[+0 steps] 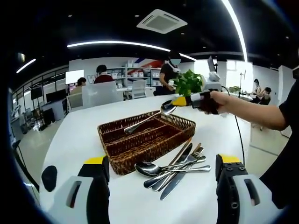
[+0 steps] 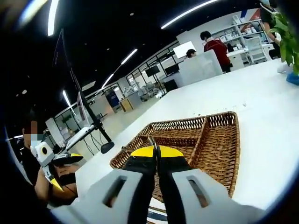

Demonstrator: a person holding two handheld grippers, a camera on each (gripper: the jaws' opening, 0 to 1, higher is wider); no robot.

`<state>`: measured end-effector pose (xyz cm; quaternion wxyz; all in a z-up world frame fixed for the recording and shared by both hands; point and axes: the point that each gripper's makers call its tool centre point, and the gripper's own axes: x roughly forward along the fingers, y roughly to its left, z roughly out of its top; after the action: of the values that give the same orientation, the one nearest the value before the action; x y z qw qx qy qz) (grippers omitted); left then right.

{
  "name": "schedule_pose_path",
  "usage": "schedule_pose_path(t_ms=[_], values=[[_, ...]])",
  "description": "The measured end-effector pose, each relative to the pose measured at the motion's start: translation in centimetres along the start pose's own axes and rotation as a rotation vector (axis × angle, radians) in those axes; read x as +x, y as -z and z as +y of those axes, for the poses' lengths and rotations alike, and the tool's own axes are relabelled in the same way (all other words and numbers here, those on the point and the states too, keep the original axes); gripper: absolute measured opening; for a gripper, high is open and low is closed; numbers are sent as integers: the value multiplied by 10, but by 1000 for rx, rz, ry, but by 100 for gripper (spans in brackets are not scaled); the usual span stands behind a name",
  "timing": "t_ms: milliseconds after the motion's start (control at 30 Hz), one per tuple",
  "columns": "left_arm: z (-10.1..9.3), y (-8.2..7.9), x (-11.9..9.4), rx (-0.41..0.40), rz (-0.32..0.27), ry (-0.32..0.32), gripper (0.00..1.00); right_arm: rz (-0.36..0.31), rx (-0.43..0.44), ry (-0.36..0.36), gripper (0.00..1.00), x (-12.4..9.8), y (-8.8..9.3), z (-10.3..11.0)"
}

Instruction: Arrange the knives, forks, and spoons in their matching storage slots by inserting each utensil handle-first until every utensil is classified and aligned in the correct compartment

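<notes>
A brown wicker basket (image 1: 122,162) with long compartments stands on the white table (image 1: 79,135). Right of it lies a loose pile of spoons, knives and a fork (image 1: 176,169). My left gripper (image 1: 162,161) is open just short of the pile, jaws wide apart with nothing between them. The right gripper (image 1: 180,101) comes in from the right, shut on a spoon (image 1: 148,118) by its bowl end. The spoon slants down with its handle tip over a far compartment. In the right gripper view my right gripper (image 2: 156,150) is shut above the basket (image 2: 236,140), a thin metal edge showing between the jaws.
A green potted plant (image 1: 188,82) stands on the table behind the basket, also at the edge of the right gripper view as the plant (image 2: 286,37). People sit and stand at desks beyond. The left gripper (image 2: 58,161) shows low at the left, held by a person.
</notes>
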<state>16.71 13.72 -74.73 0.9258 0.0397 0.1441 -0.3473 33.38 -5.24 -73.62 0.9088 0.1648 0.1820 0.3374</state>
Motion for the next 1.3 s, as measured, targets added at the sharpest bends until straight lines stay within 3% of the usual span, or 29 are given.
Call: schedule_pose_path(t_ms=[600,867,1000,1300], values=[[8,-7,8,3,1,10,97,-21,109,111,0,53,-18,-40],[8,-7,7,5,6,12,98,6,183,166,0,87,-14,-60],[10,-3,5,7,19,7,98,45,157,209,0,99,-11,-68],[13,-2,1,16,25,-9,98,55,170,232,0,124,-7,-72]])
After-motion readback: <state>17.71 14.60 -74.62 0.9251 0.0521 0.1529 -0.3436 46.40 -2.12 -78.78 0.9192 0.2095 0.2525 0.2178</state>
